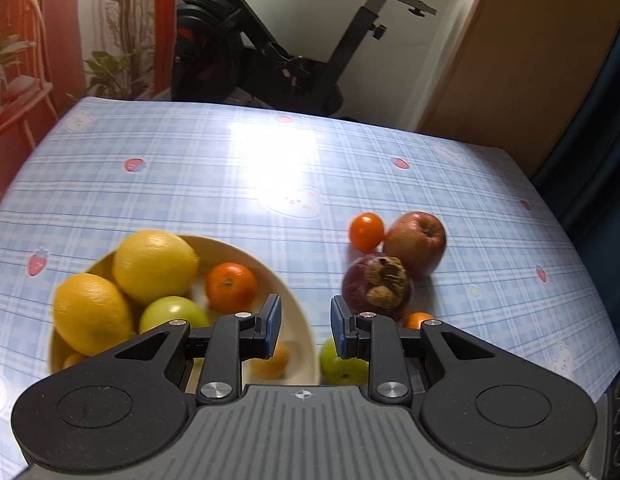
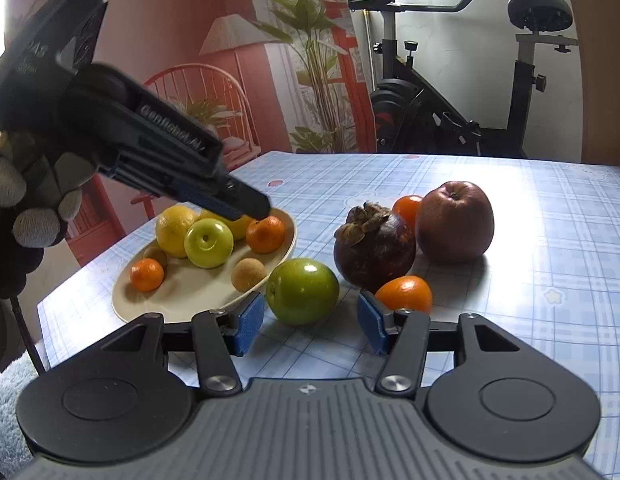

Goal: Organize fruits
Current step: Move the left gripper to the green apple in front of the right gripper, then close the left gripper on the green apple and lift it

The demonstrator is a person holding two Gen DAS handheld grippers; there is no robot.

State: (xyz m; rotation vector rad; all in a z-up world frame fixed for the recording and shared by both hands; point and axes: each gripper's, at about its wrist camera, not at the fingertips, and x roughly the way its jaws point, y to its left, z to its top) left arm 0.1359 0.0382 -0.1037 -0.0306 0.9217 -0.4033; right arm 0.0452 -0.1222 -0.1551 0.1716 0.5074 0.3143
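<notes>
- Left hand-held gripper [image 1: 305, 328]: jaws spread, empty; above the near rim of the plate [image 2: 182, 300].
- Right hand-held gripper [image 2: 311, 320]: jaws spread, empty; just short of the green apple [image 2: 303, 291].
- Plate on bench [image 2: 550, 240]: lemons, apple, tangerines inside.
- Green apple, mangosteen [image 2: 375, 246], red apple [image 2: 454, 220]: right of the plate.

Bright window glare on the tablecloth [image 1: 270, 152] — soft motion blur, fisheye-bent edges.
</notes>
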